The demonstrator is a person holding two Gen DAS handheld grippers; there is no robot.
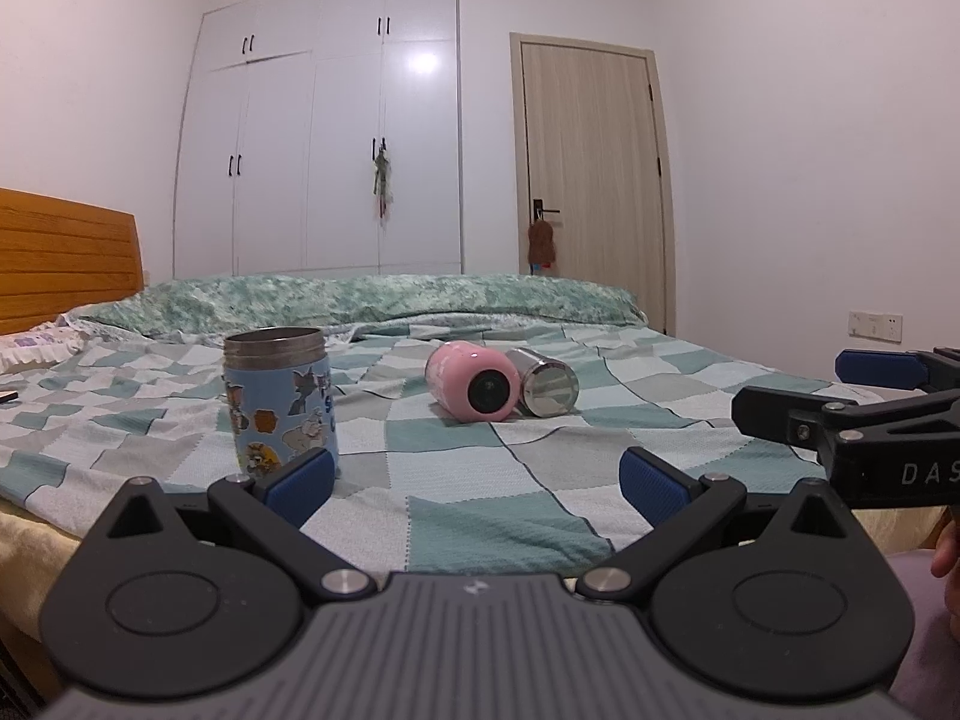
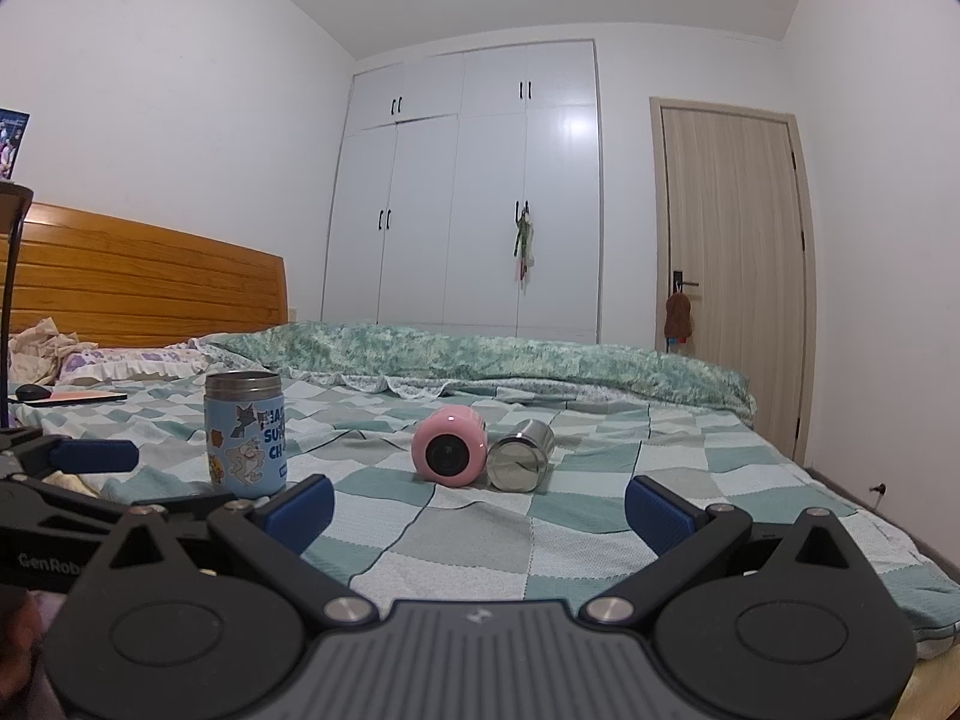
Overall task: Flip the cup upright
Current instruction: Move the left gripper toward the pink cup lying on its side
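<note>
Both the left gripper (image 1: 477, 489) and the right gripper (image 2: 478, 504) are held spread and empty above the checked bedspread (image 1: 456, 480), beyond which a blue cartoon cup (image 1: 279, 405) is seen upright, while farther off a pink cup (image 1: 474, 381) and a steel cup (image 1: 543, 390) lie on their sides, touching.

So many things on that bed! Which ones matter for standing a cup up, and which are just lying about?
For the job:
- pink cup, on its side
- steel cup, on its side
- left gripper and right gripper, both open

Just there:
- blue cartoon cup, already upright
- green quilt
- checked bedspread
</note>
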